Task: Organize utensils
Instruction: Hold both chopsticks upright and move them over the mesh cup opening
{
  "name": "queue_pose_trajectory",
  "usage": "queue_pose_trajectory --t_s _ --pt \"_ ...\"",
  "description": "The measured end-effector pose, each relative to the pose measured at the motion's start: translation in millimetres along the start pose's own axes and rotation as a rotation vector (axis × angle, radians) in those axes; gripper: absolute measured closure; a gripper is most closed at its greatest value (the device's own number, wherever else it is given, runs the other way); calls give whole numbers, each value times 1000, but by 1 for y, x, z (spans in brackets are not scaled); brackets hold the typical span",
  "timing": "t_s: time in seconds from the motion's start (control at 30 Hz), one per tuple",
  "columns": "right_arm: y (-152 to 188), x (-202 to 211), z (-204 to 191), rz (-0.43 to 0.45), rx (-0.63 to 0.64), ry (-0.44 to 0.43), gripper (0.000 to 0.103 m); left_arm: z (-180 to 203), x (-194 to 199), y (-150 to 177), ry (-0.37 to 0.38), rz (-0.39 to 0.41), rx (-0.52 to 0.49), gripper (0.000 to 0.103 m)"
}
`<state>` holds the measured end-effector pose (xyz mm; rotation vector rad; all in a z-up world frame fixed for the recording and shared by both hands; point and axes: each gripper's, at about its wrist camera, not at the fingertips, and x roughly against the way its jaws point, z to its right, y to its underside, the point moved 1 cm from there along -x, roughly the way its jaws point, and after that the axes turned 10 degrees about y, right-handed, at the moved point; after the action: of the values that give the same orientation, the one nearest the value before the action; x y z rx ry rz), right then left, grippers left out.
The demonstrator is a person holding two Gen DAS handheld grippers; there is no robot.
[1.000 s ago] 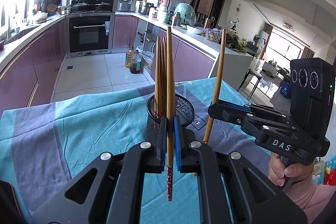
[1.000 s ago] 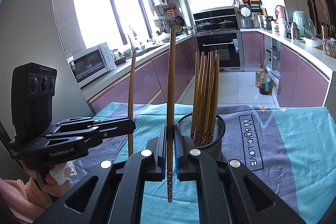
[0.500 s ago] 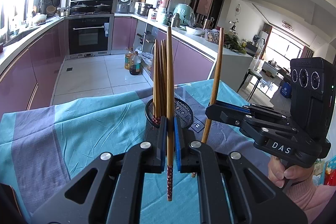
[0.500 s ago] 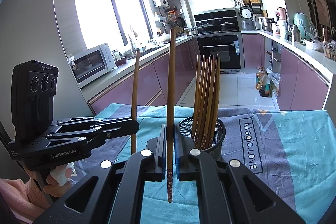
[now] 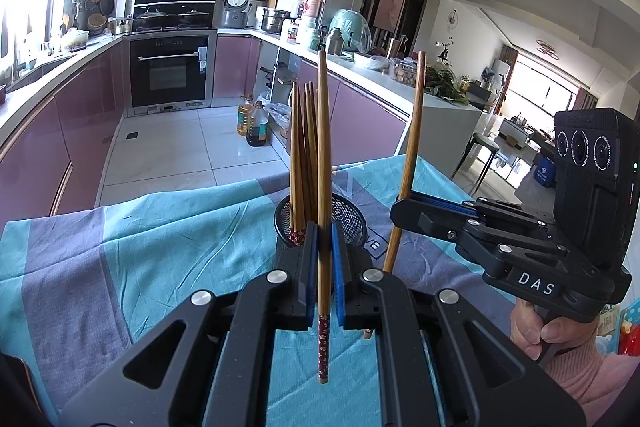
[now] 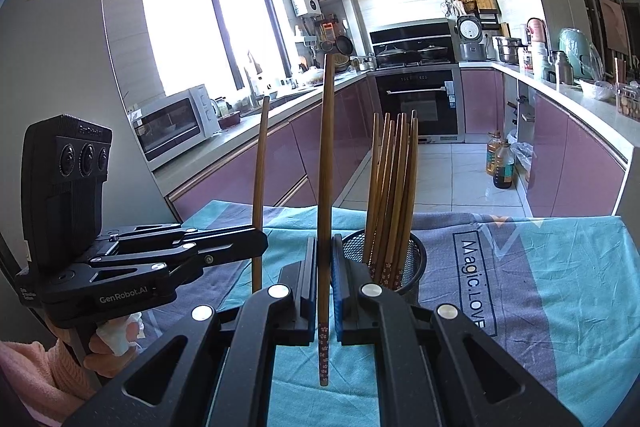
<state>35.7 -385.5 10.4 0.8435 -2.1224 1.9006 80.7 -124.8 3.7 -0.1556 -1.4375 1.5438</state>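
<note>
While each of our grippers clamps a single chopstick upright, we hover just short of the black mesh holder, which stands on the teal and grey tablecloth with a bundle of chopsticks already in it. The left gripper has its jaws together on the left chopstick, directly in front of the holder; the right gripper is closed the same way on the right chopstick, just left of the holder in its own view. We judge the step to be carrying these two to the holder. Next we would need to lift each patterned lower tip above the holder's rim, centre it over the opening and only then let go. The holder's base is hidden behind our fingers, and we cannot tell how much room is left inside.
</note>
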Motion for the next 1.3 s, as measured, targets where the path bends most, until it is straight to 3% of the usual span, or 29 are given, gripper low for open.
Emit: queue_pose_trajectory --t_s 1.3 --pt "-12 -1 6 27 1 -4 97 4 2 -24 -7 23 -20 95"
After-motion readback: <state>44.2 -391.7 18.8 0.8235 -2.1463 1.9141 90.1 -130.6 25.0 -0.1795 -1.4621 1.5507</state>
